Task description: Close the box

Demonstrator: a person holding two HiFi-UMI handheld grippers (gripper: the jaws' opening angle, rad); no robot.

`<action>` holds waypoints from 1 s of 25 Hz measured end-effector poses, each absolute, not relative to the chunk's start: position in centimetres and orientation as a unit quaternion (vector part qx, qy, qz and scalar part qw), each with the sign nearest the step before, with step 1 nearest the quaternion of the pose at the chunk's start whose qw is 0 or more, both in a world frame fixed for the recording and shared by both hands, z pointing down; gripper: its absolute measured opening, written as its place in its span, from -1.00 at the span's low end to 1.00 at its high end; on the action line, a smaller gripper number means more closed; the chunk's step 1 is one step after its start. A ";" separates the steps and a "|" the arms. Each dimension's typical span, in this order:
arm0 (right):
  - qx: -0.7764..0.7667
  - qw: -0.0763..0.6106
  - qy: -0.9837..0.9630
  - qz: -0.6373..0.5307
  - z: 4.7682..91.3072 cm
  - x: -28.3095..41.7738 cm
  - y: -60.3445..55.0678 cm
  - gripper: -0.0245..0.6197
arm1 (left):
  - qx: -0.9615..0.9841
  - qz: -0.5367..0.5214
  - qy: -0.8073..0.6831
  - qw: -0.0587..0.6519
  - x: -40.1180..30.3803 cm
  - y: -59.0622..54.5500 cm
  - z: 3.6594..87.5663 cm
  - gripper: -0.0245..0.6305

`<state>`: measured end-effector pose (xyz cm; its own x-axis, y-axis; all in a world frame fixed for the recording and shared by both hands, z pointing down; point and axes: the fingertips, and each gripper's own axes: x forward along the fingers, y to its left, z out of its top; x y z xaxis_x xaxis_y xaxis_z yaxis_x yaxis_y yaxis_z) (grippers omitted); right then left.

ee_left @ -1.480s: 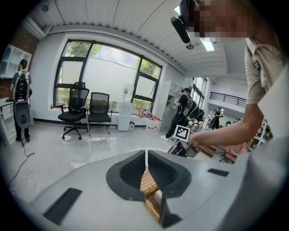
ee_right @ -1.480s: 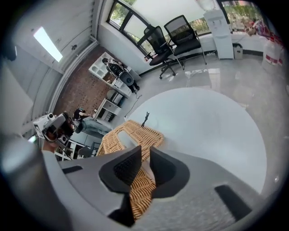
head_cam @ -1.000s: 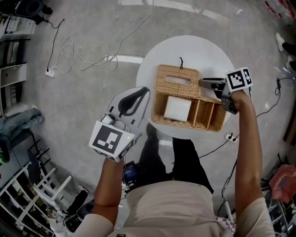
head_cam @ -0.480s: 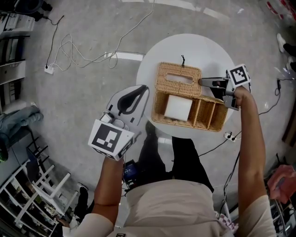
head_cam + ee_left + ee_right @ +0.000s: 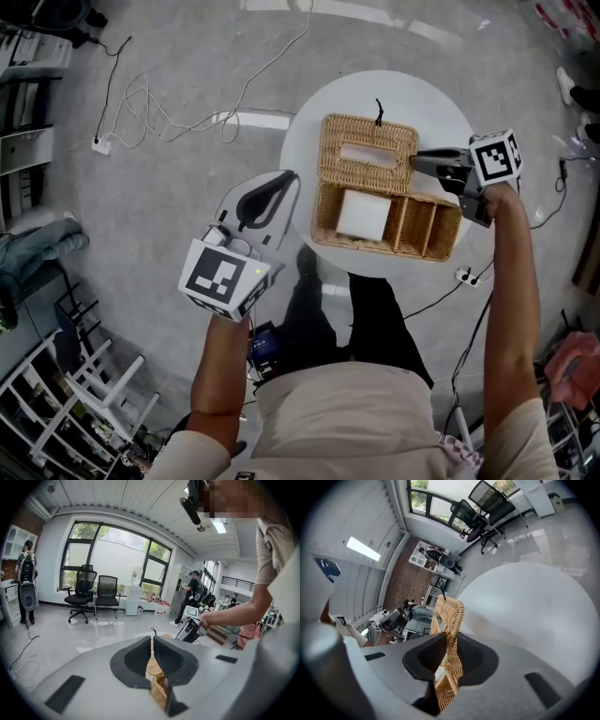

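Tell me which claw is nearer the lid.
Right. The right claw is clamped on the lid's edge; the left claw hangs off the table, left of the box, touching nothing.

1. The head camera is looking steeply down from well above, taking in the whole round table point(image 5: 441, 101), the wicker box point(image 5: 422, 230) on it, both forearms and the surrounding floor.
2. The left gripper view is riding on the left gripper point(image 5: 289, 181), held off the table's left edge. It is facing roughly level across the room toward the windows point(image 5: 112, 555).
3. The right gripper view is riding on the right gripper point(image 5: 415, 157). It is sitting very close to the box's lid point(image 5: 449, 616) and looking, tilted, across the tabletop.
4. All three views are sharing the box and table, and both gripper views are also catching the office chairs point(image 5: 86, 592).
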<state>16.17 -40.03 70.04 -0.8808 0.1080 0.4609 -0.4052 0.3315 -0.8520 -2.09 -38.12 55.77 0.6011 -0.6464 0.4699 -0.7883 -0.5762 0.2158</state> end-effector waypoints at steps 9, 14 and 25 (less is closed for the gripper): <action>0.115 0.230 -0.819 0.512 66.0 15.9 -38.3 -0.83 | 0.880 0.164 -0.403 0.190 -2.3 -37.4 55.4 -0.86; 0.111 0.240 -0.833 0.487 64.4 15.3 -36.4 -0.80 | 0.883 0.164 -0.397 0.187 -2.4 -36.8 54.9 -0.86; 0.129 0.247 -0.843 0.460 63.1 14.9 -33.0 -0.71 | 0.886 0.169 -0.387 0.190 -3.3 -35.6 54.6 -0.86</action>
<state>14.91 -33.02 63.08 -0.8442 0.0104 0.5359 -0.4453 0.5429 -0.7120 -3.35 -35.63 54.60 0.6433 -0.6221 0.4463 -0.7502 -0.6285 0.2054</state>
